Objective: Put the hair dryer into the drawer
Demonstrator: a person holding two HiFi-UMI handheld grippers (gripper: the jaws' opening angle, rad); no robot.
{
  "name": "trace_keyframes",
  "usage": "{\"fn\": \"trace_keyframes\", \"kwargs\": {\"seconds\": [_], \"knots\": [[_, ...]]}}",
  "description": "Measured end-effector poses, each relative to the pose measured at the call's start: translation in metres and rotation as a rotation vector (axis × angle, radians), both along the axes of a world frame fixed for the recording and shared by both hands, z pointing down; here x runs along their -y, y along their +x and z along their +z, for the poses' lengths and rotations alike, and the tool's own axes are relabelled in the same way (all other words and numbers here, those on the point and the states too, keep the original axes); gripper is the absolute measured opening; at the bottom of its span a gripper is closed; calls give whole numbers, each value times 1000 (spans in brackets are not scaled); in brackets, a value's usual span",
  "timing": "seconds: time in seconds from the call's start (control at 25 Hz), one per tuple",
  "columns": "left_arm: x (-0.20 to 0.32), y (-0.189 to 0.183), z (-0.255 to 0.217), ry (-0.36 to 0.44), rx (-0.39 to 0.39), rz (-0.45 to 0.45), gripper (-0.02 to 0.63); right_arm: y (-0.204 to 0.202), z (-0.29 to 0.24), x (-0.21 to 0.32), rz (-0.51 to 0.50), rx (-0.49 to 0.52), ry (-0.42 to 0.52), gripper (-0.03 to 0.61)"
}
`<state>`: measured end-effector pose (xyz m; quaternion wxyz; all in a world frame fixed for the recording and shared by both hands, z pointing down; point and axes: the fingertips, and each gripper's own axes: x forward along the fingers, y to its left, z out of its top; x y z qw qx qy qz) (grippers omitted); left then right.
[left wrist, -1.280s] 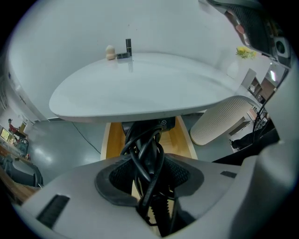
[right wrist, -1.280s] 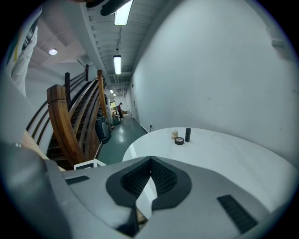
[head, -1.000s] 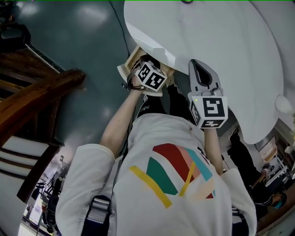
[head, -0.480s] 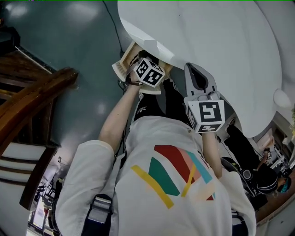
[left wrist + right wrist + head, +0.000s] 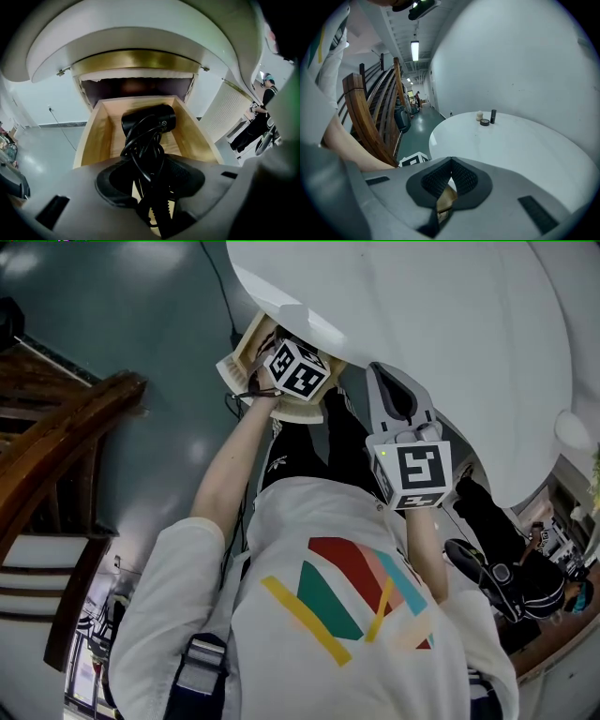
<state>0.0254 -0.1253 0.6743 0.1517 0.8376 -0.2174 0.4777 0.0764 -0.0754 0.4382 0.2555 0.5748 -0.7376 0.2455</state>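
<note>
The black hair dryer, with its cord looped round it, hangs nose-first over the open wooden drawer under the white round table. My left gripper is shut on the dryer's handle and cord. In the head view its marker cube sits above the drawer and hides the dryer. My right gripper hovers at the table's edge to the right of the drawer. Its jaws stand shut with nothing between them.
A small jar, a dark tube and a white item stand at the table's far side. A curved wooden stair rail runs on the left. A person in dark clothes is at the right.
Both grippers have sunk a little. The left one has carried the dryer closer to the drawer's mouth, and the right one has followed beside it.
</note>
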Motion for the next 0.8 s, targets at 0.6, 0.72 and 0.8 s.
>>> {"fn": "trace_keyframes", "kwargs": {"seconds": [0.6, 0.72, 0.8], "knots": [[7, 8, 23, 55, -50, -14, 181, -3, 27, -4, -7, 18, -46, 12], [4, 9, 26, 58, -54, -24, 180, -6, 30, -2, -15, 25, -46, 12], [2, 9, 28, 57, -56, -29, 181, -7, 31, 0, -18, 27, -44, 12]]}}
